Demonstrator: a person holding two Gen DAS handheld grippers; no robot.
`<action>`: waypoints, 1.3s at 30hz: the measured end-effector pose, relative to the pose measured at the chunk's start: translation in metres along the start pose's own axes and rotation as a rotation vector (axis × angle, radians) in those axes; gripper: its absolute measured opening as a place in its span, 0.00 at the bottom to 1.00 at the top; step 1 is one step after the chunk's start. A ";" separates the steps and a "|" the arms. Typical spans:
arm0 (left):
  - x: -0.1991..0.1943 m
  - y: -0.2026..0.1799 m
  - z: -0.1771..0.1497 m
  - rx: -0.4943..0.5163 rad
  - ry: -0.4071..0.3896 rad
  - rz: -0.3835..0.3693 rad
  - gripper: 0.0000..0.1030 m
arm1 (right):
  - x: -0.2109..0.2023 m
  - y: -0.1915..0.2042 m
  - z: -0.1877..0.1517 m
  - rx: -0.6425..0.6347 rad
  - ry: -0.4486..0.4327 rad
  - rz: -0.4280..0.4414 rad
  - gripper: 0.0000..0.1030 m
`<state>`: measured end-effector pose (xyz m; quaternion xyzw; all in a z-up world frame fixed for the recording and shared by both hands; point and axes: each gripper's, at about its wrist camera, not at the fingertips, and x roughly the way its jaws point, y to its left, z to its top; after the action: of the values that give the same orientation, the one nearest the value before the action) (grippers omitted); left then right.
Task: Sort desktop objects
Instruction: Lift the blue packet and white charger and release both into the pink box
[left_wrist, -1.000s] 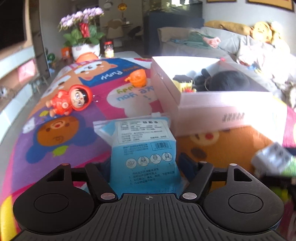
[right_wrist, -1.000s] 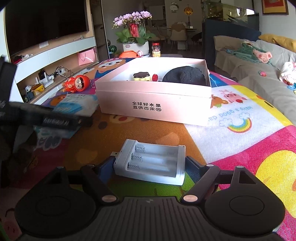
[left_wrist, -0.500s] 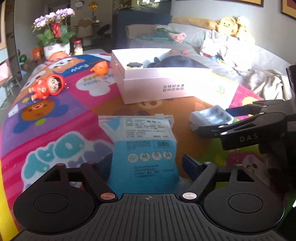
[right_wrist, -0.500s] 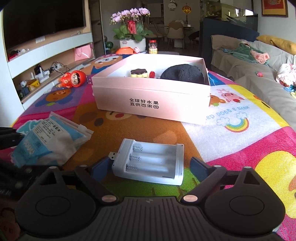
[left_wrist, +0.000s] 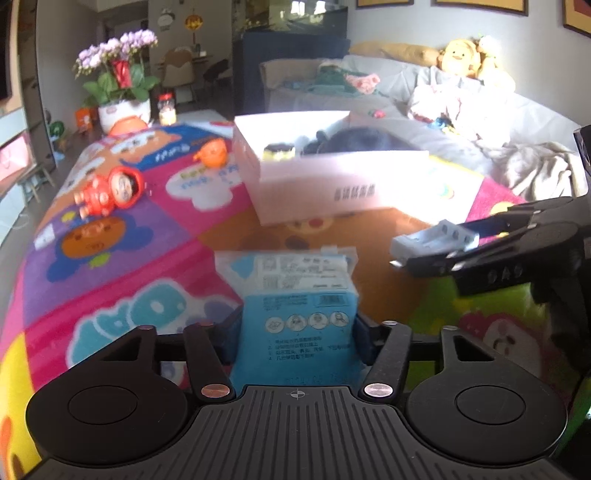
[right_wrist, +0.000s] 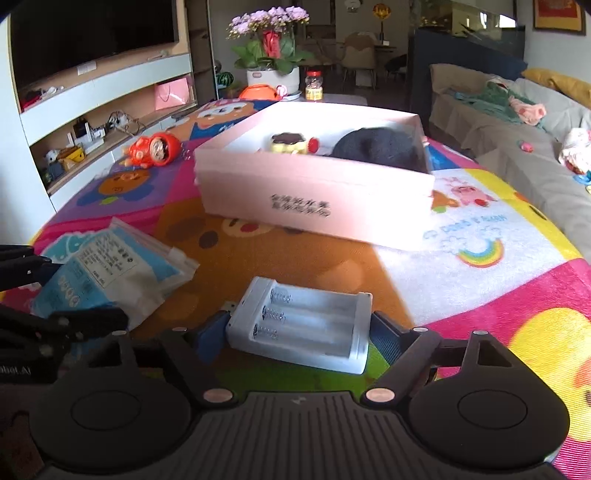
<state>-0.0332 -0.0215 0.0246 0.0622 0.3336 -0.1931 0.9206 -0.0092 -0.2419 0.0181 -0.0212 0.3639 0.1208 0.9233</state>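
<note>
left tongs (left_wrist: 295, 332) closing, clenched on mask pack (left_wrist: 295, 310) | right tongs (right_wrist: 295, 332) closing, flanking battery holder (right_wrist: 301, 328), contact unclear

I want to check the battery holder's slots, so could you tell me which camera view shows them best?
The right wrist view: the white battery holder lies close between the closing right gripper, its three slots and springs facing up. The left wrist view shows it small and edge-on.

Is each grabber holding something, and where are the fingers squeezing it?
The left gripper closes on the blue mask packet at its near end's side edges. The right gripper closes on the white battery holder, fingers at its two short ends.
</note>
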 end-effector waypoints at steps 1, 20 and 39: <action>-0.005 0.000 0.007 0.009 -0.023 -0.005 0.59 | -0.008 -0.006 0.004 0.010 -0.023 -0.012 0.80; 0.058 -0.020 0.131 0.021 -0.287 -0.022 0.90 | -0.121 -0.042 0.076 0.011 -0.476 -0.211 0.79; 0.036 0.069 0.039 -0.080 -0.207 0.113 0.95 | 0.046 -0.027 0.227 0.041 -0.198 -0.096 0.89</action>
<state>0.0424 0.0214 0.0305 0.0239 0.2400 -0.1329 0.9613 0.1811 -0.2294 0.1525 -0.0074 0.2720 0.0705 0.9597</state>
